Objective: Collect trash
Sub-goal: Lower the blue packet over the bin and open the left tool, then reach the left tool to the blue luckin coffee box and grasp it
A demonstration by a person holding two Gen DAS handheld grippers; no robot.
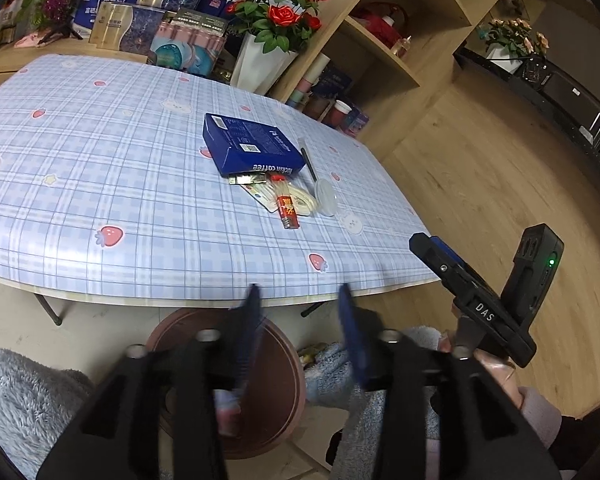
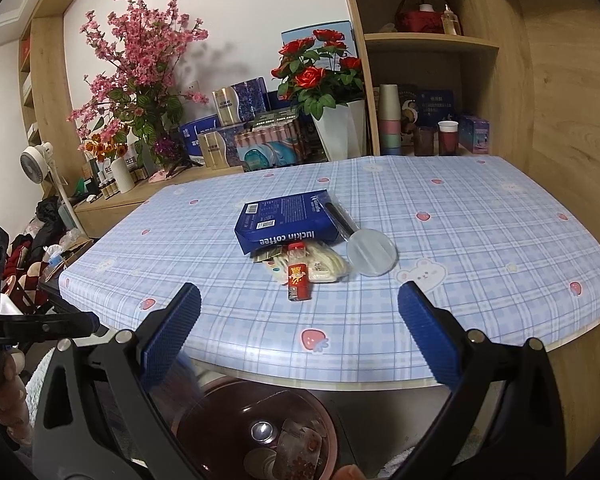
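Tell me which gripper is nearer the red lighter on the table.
Right, as far as I can judge. The right gripper hangs open at the table's near edge, facing the red lighter. The left gripper is below the edge, over the brown bin, open too.

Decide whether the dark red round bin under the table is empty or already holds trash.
Holds trash: the dark red round bin contains a crumpled printed wrapper and round lids.
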